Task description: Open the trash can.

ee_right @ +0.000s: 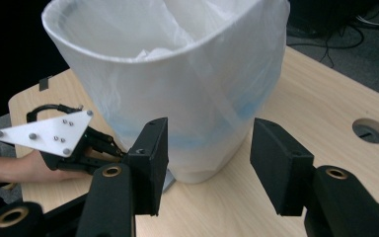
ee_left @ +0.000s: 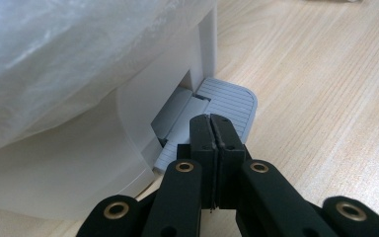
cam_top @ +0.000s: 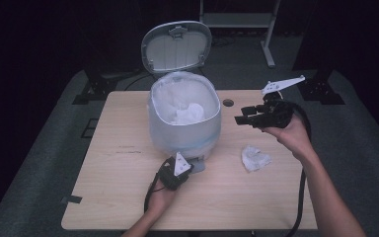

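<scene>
- The bin (cam_top: 185, 118) is standing mid-table (cam_top: 128, 207), lid (cam_top: 176, 47) tipped up and open; its white liner (ee_right: 177, 74) is folding over the rim, with a crumpled tissue already lying inside.
- The left gripper (ee_left: 212, 131), jaws pressed together with nothing between them, is pushing its tip down on the ridged pedal (ee_left: 232, 103) at the bin's base; that, I'd say, is what's holding the lid up.
- The right gripper (cam_top: 242, 117) is hanging empty just right of the bin, jaws apart, pointing at its side.
- One tissue wad (cam_top: 255, 158) is lying on the table near the right forearm; the step in hand looks like clearing tissues into the bin.
- Next move calls for the right gripper dropping onto that wad while the pedal is being kept down.
- No brand, label or writing is readable anywhere.
</scene>
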`<state>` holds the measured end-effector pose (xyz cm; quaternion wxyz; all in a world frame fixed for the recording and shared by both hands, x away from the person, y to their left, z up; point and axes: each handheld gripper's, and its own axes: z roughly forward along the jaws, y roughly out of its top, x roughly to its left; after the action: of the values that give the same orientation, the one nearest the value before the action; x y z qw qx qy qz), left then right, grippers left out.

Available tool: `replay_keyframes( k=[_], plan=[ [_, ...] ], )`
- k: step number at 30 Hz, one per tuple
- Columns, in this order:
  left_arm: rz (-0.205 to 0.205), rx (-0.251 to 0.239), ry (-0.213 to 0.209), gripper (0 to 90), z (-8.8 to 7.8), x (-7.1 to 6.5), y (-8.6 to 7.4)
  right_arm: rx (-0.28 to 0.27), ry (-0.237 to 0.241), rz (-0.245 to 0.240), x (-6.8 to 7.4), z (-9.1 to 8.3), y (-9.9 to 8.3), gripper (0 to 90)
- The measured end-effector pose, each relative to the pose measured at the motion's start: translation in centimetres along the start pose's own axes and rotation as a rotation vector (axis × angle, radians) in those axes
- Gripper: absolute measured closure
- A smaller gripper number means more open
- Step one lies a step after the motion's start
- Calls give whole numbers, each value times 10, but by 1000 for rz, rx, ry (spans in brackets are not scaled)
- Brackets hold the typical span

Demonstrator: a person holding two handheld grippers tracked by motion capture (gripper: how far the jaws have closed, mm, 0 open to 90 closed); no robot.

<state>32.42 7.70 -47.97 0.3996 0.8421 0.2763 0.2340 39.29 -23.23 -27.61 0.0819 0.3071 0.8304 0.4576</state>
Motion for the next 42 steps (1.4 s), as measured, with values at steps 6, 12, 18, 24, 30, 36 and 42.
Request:
replay_keyframes(
  k=[6,12,18,24,30,36,42],
  plan=[
    [2,0,0,895,0,0,0,10,-5,22,-7,3,-19,475],
    [4,2,1,894,0,0,0,20,-14,49,-14,7,-38,474],
    [6,3,2,893,0,0,0,30,-23,55,-17,11,-51,469],
    [4,1,3,893,0,0,0,59,-36,64,-21,17,-68,459],
    [0,1,3,886,0,1,0,78,-45,84,-26,23,-84,458],
    [4,4,4,886,0,1,0,88,-54,100,-29,28,-96,452],
    [3,1,4,886,0,1,0,105,-68,107,-32,30,-105,446]
  ],
)
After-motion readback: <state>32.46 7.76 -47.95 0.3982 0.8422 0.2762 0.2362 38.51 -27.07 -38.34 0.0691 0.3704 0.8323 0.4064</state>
